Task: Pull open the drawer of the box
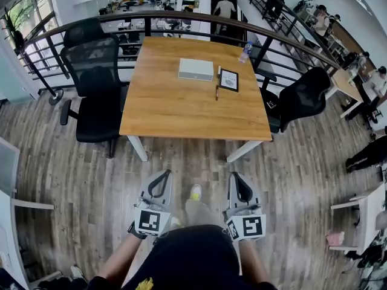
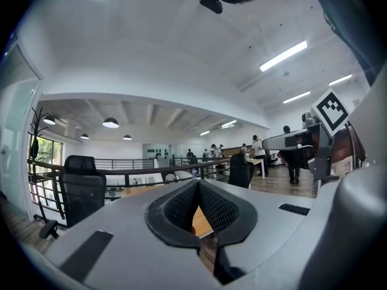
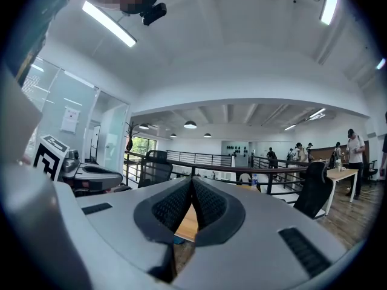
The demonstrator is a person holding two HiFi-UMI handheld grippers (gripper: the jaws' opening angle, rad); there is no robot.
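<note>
The white flat box [image 1: 196, 69] lies on the far half of the wooden table [image 1: 181, 110]; its drawer front cannot be made out from here. Both grippers are held low in front of the person, well short of the table's near edge and far from the box. My left gripper [image 1: 164, 173] [image 2: 198, 185] has its fingertips touching, shut with nothing between them. My right gripper [image 1: 236, 176] [image 3: 192, 180] is likewise shut and empty. In both gripper views only a strip of the table top shows past the jaws; the box is hidden.
A small framed picture [image 1: 229, 80] and a dark pen [image 1: 217, 92] lie right of the box; a bottle [image 1: 244, 52] stands at the far right corner. Black office chairs stand left [image 1: 94, 77] and right [image 1: 302, 98]. A railing [image 1: 181, 17] runs behind the table.
</note>
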